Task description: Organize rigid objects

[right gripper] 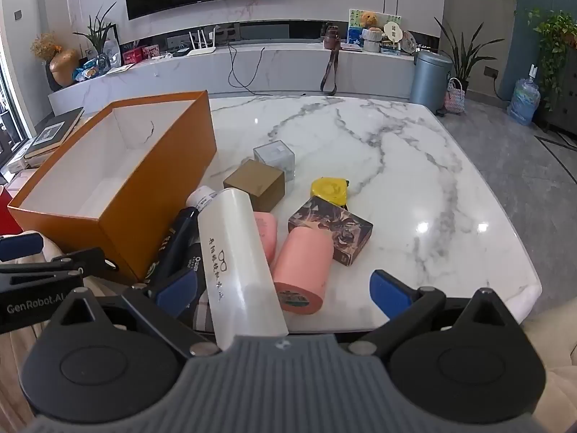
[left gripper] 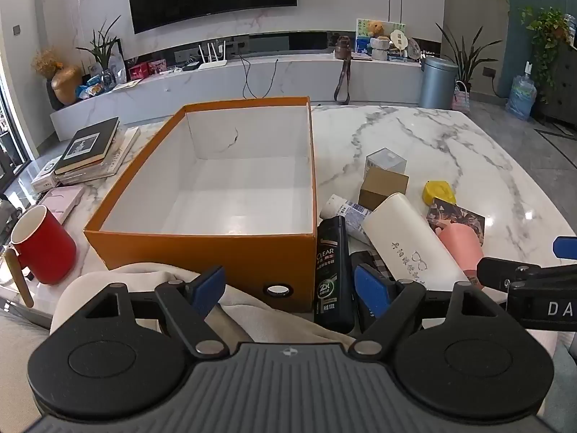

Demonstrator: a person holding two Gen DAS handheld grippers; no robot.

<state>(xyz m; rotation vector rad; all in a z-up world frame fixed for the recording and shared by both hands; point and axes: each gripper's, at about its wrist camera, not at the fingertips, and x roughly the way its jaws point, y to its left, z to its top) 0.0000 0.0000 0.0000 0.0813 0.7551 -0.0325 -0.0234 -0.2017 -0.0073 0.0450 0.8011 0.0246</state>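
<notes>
Both your grippers are spread wide, holding nothing. Your left gripper (left gripper: 292,288) hovers low over the near edge of the marble table (left gripper: 414,133), aimed at the orange box (left gripper: 202,249), whose white inside is bare. Your right gripper (right gripper: 285,288) hangs above the clutter just right of that box. Pile contents: white glasses case (right gripper: 234,252) lying tilted across a black shampoo bottle (left gripper: 333,270) and a white tube (left gripper: 342,209); pink cylinder (right gripper: 303,270) on its side, touching the case and a dark patterned box (right gripper: 331,231). Behind those: brown cardboard cube (right gripper: 256,184), clear cube (right gripper: 276,158), yellow tape measure (right gripper: 328,189). Red mug (left gripper: 43,245) stands left of the box, books (left gripper: 90,144) further back.
</notes>
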